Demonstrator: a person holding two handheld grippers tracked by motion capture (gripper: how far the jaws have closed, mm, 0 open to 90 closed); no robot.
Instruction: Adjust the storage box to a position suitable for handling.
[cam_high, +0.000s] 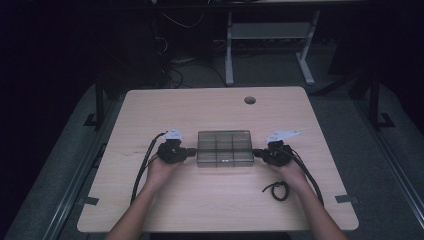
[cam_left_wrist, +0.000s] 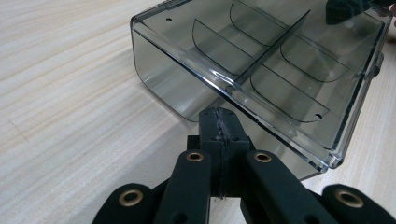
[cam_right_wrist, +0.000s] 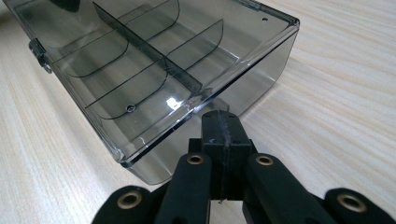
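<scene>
The pale wood-grain table (cam_high: 150, 110) has plenty of bare top on every side, with its near edge well clear of the work and only a round cable hole (cam_high: 250, 100) far back and a small coil of black cord (cam_high: 276, 190) near the right forearm, just behind the right gripper, which a backward pull could snag. At the middle of the table rests the smoky transparent plastic compartment box (cam_high: 225, 148), a shallow rectangular case with thin dividers inside and a lid that appears closed; its compartments look empty, so it is probably light and would slide easily on the smooth wood. The walls are stiff but thin and glossy, likely slippery under hard pads and prone to cracking if pinched hard. The short ends offer the best purchase, at the rim where the lid meets the base, and a small latch shows on one long side. The left gripper (cam_left_wrist: 220, 122) has its jaws fully together, holding nothing, tips at the box's left end wall. The right gripper (cam_right_wrist: 222, 123) is likewise closed and empty, tips at the right end wall.
</scene>
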